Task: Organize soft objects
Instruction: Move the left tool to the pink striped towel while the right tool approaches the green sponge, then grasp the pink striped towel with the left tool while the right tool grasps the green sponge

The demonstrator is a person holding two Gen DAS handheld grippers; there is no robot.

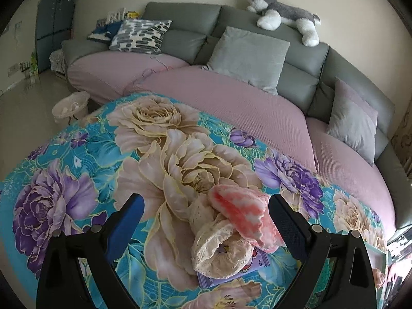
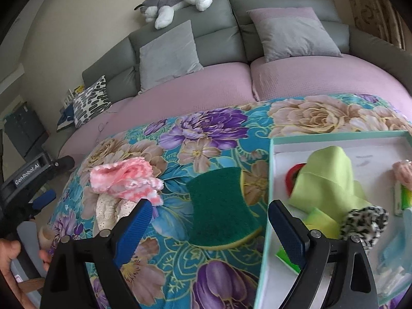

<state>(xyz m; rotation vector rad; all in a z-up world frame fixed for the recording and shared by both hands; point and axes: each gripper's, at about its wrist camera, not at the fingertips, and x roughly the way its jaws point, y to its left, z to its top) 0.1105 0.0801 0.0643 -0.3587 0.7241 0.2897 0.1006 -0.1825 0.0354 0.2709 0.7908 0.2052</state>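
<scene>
Lying on the flowery blanket [image 2: 206, 134], green sponge [image 2: 222, 204], just left of the white box [image 2: 267, 206]. Looks light, squashy, easy to squeeze; best pinched across the narrow middle. Long side runs away toward the sofa [image 2: 283, 2]. Right gripper [image 2: 208, 221] above it, jaws wide apart, empty. Left gripper [image 1: 206, 221] also wide apart, over the pink cloth [image 1: 242, 213].
</scene>
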